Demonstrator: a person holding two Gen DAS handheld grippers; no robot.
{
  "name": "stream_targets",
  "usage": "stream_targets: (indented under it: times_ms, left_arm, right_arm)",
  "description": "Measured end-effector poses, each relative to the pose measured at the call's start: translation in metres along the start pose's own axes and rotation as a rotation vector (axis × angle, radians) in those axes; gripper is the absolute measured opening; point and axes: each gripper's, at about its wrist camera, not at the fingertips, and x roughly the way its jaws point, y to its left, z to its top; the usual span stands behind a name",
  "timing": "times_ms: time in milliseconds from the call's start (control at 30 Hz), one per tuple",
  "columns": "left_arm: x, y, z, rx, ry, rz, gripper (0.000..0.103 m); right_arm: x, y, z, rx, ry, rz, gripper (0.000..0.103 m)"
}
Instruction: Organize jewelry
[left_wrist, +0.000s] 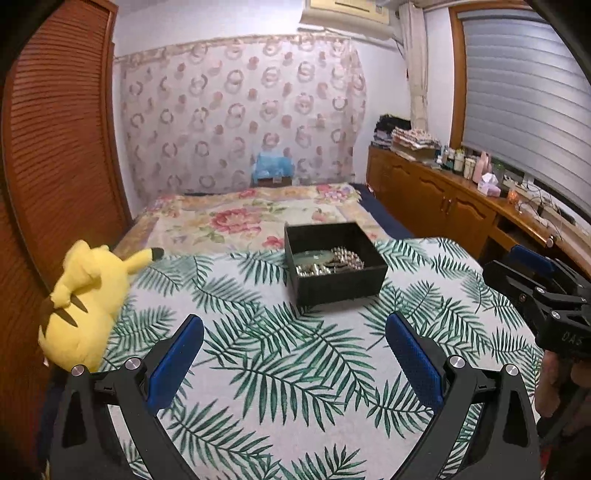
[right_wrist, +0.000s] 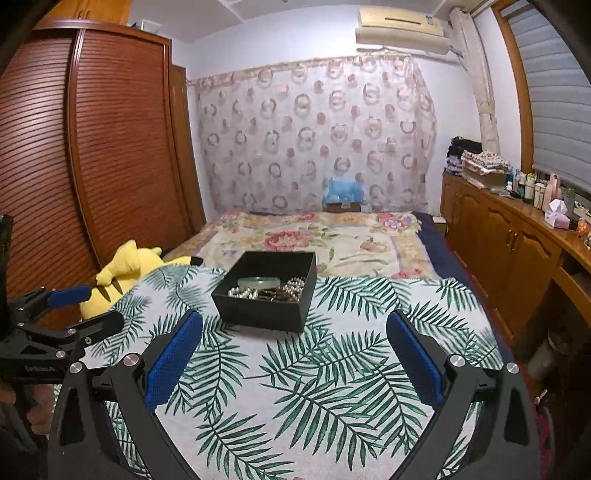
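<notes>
Right now both tongs hang released over the leaf-print cloth (left_wrist: 280, 369), nothing between the blue pads: my left gripper (left_wrist: 295, 332) and right gripper (right_wrist: 294, 332), jaws spread wide. Just past them, black box (right_wrist: 266, 295) sits on the cloth, lid off. Inside: pearl beads (right_wrist: 243, 292), a pale green bangle (right_wrist: 258, 282), dark beads. Yellow plush (left_wrist: 88, 295) lies left of the box. Floral bedspread (right_wrist: 314, 240) behind, then patterned curtain (right_wrist: 314, 129).
</notes>
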Motion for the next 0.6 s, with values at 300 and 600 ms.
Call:
stream_targets:
  times_ms: [300, 600]
  left_arm:
    - [-0.021, 0.002, 0.003, -0.01, -0.05, 0.018, 0.095]
    - [-0.022, 0.004, 0.003, -0.015, -0.051, 0.021, 0.095]
  right_arm:
    - [-0.024, 0.002, 0.007, 0.009, -0.06, -0.016, 0.1]
    - [-0.027, 0.003, 0.007, 0.008, -0.056, -0.018, 0.1]
